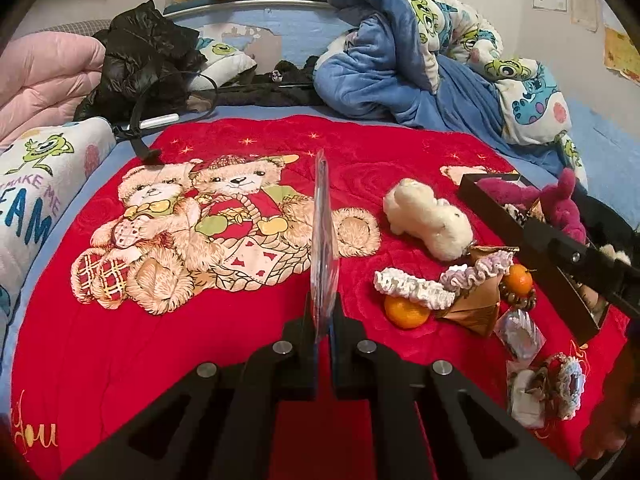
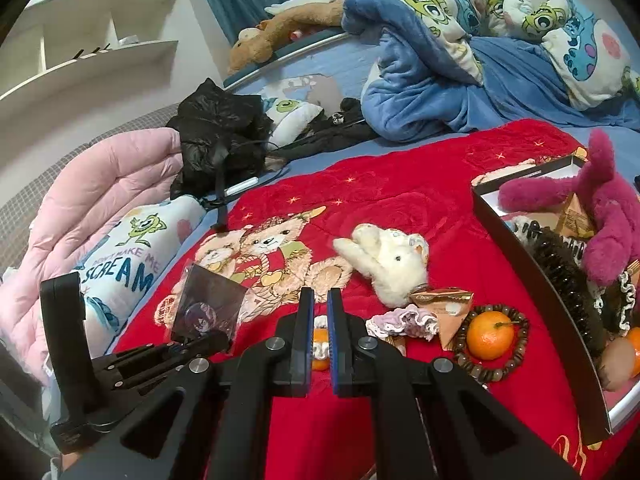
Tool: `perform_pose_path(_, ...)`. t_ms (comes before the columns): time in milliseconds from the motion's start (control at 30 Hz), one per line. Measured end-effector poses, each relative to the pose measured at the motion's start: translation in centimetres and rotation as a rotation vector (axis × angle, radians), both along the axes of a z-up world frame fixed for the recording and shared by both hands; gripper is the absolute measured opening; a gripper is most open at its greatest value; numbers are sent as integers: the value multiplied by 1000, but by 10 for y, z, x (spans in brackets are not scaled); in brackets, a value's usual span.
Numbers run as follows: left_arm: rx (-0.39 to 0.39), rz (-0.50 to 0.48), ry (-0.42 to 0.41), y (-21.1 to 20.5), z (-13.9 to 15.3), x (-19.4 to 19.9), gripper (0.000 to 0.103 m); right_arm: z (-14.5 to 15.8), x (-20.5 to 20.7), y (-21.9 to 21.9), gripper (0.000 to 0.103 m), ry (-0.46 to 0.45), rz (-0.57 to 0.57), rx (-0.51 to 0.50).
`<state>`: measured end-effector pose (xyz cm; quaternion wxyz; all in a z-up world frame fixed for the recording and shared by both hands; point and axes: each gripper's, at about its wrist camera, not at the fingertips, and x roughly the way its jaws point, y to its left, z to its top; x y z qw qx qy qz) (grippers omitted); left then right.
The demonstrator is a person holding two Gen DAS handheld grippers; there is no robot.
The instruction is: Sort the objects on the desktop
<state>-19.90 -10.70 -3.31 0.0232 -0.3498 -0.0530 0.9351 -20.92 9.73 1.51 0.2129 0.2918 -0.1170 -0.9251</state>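
Mid-sort: left gripper [image 1: 325, 320] clamped on clear packet [image 1: 324, 240], bound, likely, for box [image 2: 520, 236]; right gripper [image 2: 320, 300], fingers nearly together, empty, above tangerine [image 2: 320, 354].

white pillow [image 2: 132, 256] reads "don't make me scream"; wrapper [image 2: 444, 300] "choc".

- Your left gripper [image 1: 324, 320] is matt black plastic with shiny metal pins, pinching a clear glossy plastic sleeve [image 1: 323, 232].
- The red blanket [image 1: 224, 344] looks plush and velvety.
- White bunny [image 1: 430, 218] is fuzzy; the tangerine [image 2: 490, 335] is glossy, ringed by polished wooden beads [image 2: 516, 354].
- The box [image 2: 532, 264] looks like smooth matt card.
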Motion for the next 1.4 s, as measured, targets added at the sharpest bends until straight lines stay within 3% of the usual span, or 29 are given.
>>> perform_pose_path(367,0,-18,-7,6,-5,2,4,-22,-19,16,13,-103,-39,-16)
perform_pose_path(467,3,-30,-9,9,-7,-1,4,-27,-26,16,33,-121,-67,-16)
perform_pose_path(500,2,-32,-11,11,-8,-2,4,-29,-29,17,45,-129,-82,-25)
perform_pose_path(733,0,-56,-18,19,-12,-10,4,-48,-46,17,46,-202,-127,2)
perform_pose_path(1133,18,-63,-19,18,-11,-9,4,-56,-51,18,46,-233,-126,-79)
perform_pose_path(1400,20,-63,-27,15,-12,-9,4,-49,-48,26,48,-185,-163,-55)
